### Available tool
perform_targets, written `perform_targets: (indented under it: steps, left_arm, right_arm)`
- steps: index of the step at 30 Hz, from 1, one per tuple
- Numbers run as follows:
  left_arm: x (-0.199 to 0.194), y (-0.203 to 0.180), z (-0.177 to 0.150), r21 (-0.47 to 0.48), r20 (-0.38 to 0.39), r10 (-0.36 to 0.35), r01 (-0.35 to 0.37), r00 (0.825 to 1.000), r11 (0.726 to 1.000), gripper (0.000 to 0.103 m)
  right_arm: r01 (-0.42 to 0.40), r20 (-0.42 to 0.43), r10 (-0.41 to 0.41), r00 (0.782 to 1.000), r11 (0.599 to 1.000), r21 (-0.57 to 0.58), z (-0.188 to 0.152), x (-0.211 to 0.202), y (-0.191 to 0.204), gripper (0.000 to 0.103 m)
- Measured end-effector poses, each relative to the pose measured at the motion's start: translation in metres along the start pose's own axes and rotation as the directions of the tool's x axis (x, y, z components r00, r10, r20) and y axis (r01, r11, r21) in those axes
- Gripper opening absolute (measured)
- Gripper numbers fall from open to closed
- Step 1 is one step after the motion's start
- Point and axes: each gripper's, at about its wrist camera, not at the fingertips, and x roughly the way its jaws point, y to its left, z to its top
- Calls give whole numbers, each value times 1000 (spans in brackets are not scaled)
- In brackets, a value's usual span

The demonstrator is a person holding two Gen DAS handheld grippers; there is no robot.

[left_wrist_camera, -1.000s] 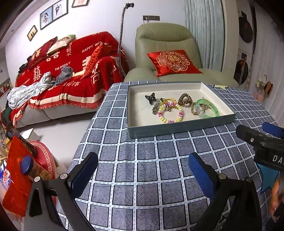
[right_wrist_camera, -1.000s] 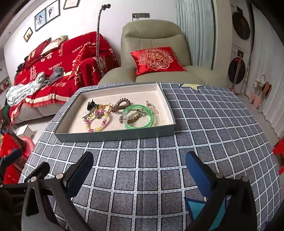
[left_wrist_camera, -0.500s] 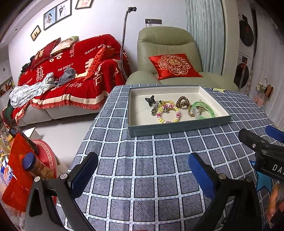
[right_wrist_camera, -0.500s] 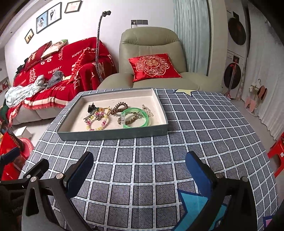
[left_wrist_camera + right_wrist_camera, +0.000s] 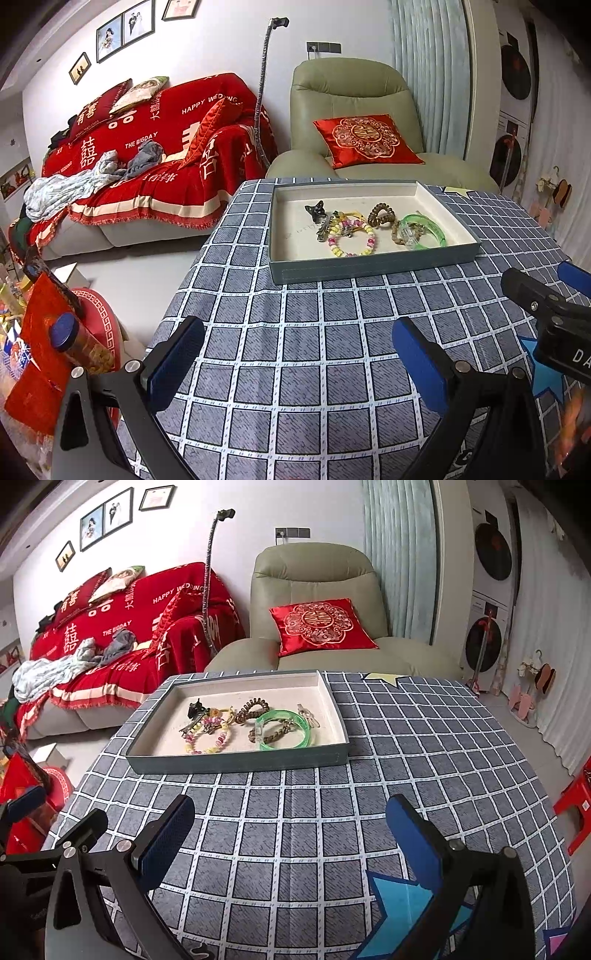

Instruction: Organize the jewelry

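Note:
A shallow grey-blue tray (image 5: 369, 264) (image 5: 236, 762) rests at the far side of the checked tablecloth. Inside lie a green bangle (image 5: 428, 228) (image 5: 286, 729), a beaded bracelet (image 5: 352, 240) (image 5: 210, 734), a brown coil hair tie (image 5: 380, 214) (image 5: 253, 707), a black claw clip (image 5: 316, 211) (image 5: 195, 708) and a clear clip (image 5: 307, 713). My left gripper (image 5: 295, 365) hangs open over the near cloth, nothing between its blue pads. My right gripper (image 5: 291, 838) is open and empty too, well short of the tray.
The table (image 5: 424, 746) drops off on the left to a floor with red bags and a jar (image 5: 77, 347). A green armchair (image 5: 317, 602) and a red-covered sofa (image 5: 155, 155) stand behind. A blue star sticker (image 5: 402, 904) marks the near cloth.
Both grippers have drawn back and risen from the tray, which looks smaller and farther now. The jewelry in the tray has not moved. Both stay open.

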Motion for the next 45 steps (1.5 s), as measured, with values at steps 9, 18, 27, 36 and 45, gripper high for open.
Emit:
perform_targets:
  steps: [9, 18, 27, 36, 45]
  left_arm:
    - [0, 3, 0, 1, -2, 9, -9, 1000, 1000, 103]
    - [1, 4, -1, 3, -1, 9, -9, 1000, 1000, 103]
    - [1, 4, -2, 4, -2, 7, -7, 1000, 1000, 103]
    - [2, 4, -2, 2, -6, 2, -2, 1000, 1000, 103]
    - [2, 4, -2, 4, -5, 0, 0, 1000, 1000, 103]
  right_arm:
    - [-2, -6, 2, 1000, 1000, -2, 0, 1, 2, 103]
    - [0, -4, 0, 1000, 1000, -8, 0, 2, 4, 103]
    - [-1, -5, 0, 1000, 1000, -8, 0, 2, 5, 103]
    - [-4, -6, 4, 1000, 1000, -12, -1, 3, 8, 103]
    - [-6, -8, 6, 1000, 1000, -16, -2, 5, 10, 103]
